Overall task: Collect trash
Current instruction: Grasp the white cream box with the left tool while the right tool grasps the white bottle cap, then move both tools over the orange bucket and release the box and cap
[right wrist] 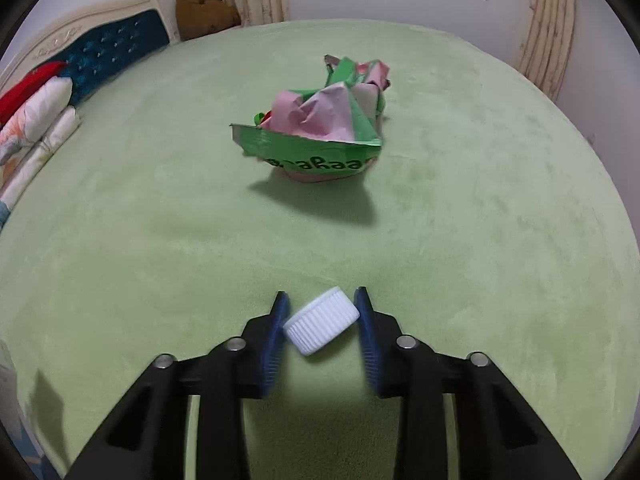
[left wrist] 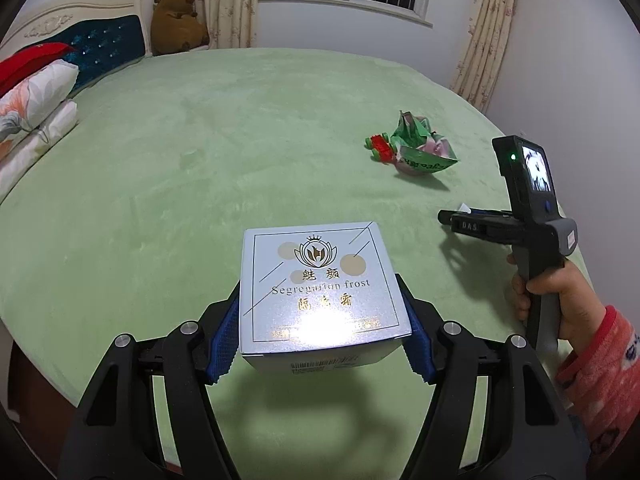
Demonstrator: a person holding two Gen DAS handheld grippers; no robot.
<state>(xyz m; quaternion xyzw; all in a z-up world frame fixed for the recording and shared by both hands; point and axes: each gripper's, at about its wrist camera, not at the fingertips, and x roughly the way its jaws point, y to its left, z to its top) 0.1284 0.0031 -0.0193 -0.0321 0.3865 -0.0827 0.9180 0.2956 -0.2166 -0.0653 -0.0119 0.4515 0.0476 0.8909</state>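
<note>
While the left tongs (left wrist: 322,320) squeeze a silver box (left wrist: 320,292) above the green bed (left wrist: 200,140), the right tongs (right wrist: 322,320) sit half shut around a tilted white cap (right wrist: 322,320), with both pads touching it. A crumpled wrapper (right wrist: 320,128) lies farther up the bed, hiding most of a red and green toy (left wrist: 380,148).

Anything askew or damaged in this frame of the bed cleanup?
Yes. The white ribbed plastic bottle cap sits tilted between the right tongs, caught at an angle rather than squarely. Further back on the green bedspread, the crumpled green-and-pink paper bag lies torn open.
</note>
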